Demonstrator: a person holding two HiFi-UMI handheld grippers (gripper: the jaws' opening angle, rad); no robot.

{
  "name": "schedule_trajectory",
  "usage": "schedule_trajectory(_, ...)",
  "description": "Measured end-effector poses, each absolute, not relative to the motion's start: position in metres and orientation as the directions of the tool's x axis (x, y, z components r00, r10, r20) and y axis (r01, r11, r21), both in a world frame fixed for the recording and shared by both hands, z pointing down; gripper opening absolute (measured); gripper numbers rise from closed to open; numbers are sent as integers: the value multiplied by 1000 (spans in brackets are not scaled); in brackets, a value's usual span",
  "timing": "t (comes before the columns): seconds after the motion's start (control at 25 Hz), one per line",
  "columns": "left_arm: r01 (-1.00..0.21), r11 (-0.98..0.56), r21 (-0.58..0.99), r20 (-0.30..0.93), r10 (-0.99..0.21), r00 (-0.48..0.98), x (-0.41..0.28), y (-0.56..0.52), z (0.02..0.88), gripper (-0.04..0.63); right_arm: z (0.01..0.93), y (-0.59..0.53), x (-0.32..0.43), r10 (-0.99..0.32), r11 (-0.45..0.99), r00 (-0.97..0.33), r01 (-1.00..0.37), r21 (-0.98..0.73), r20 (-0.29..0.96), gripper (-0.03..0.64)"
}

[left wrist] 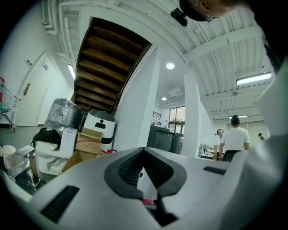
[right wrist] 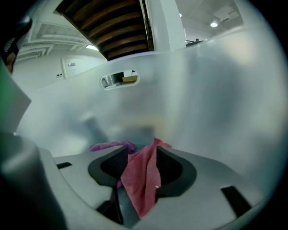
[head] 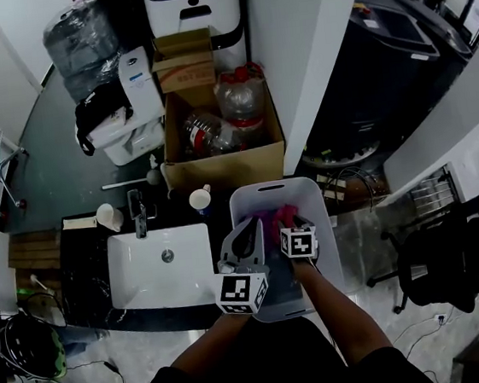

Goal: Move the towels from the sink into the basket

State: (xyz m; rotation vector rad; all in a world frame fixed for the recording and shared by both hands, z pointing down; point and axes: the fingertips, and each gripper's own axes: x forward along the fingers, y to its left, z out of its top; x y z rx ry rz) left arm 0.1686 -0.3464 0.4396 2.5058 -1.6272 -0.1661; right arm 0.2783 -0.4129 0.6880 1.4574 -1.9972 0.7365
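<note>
Two cloths, the pink towel (right wrist: 141, 179) and the purple towel (right wrist: 112, 146), lie in the basket (head: 257, 191) beneath your right gripper (right wrist: 141, 152), whose jaws stand spread so the pink one hangs slack between them, seemingly for release, while your left gripper (left wrist: 143, 152) idles level, tips pressed together.

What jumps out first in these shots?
The pink-red cloth towel lies loose between the parted jaws of the right gripper, down inside the white plastic basket at centre right of the head view. Next comes the white rectangular sink, left of the basket in that view, with no towel visible in it.
</note>
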Motion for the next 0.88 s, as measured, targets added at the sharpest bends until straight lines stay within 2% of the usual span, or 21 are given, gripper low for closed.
schedule_trajectory(0.32,-899,-404,166,-24,-913,406,165,-341,435,3,627,-403,262,-713,303,-358,-933,-196,603,209)
schedule_trajectory(0.68,-902,-399,165,-27,-916,401,162,-333,432,3,549,-380,231,-758,445,-459,-883,-147,464,207)
schedule_trajectory(0.88,-901,-400,167,-23,-915,402,162,-329,432,3,511,-364,224,-785,478,-491,-868,-134,379,164)
